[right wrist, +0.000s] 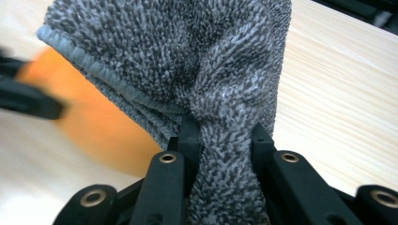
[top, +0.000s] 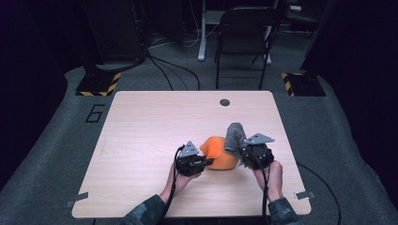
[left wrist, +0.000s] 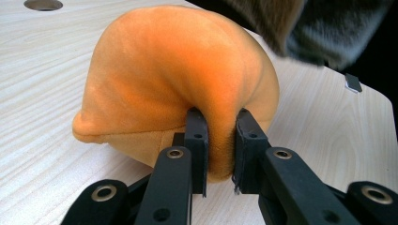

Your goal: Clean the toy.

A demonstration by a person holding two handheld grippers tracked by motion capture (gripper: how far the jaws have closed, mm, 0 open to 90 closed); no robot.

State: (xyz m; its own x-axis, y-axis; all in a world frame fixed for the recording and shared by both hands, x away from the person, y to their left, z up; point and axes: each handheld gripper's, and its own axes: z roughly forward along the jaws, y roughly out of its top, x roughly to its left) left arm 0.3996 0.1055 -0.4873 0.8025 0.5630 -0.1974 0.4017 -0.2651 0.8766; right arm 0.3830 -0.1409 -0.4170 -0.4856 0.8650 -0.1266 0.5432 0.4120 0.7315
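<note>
Orange plush (left wrist: 178, 89) pinched by left gripper (left wrist: 220, 154) (right gripper (right wrist: 223, 154) clamps grey cloth (right wrist: 187, 61)).

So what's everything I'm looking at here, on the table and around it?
Plush: one, orange, near the table's front edge, pinched by the left gripper.
Cloth: one, grey, bunched, just right of the plush, held up by the right gripper.
Table: one, light wood, centre of the room.
Hole: one, dark, round, near the table's far edge.
Chair: one, black, folding, behind the table.
Hazard-striped bases: two, yellow and black, on the floor beyond the far corners.
Left gripper: one, black, fingers shut on a fold of the plush.
Right gripper: one, black, fingers shut on the cloth.
Hands: two, entering from the bottom edge, camouflage sleeves.
</note>
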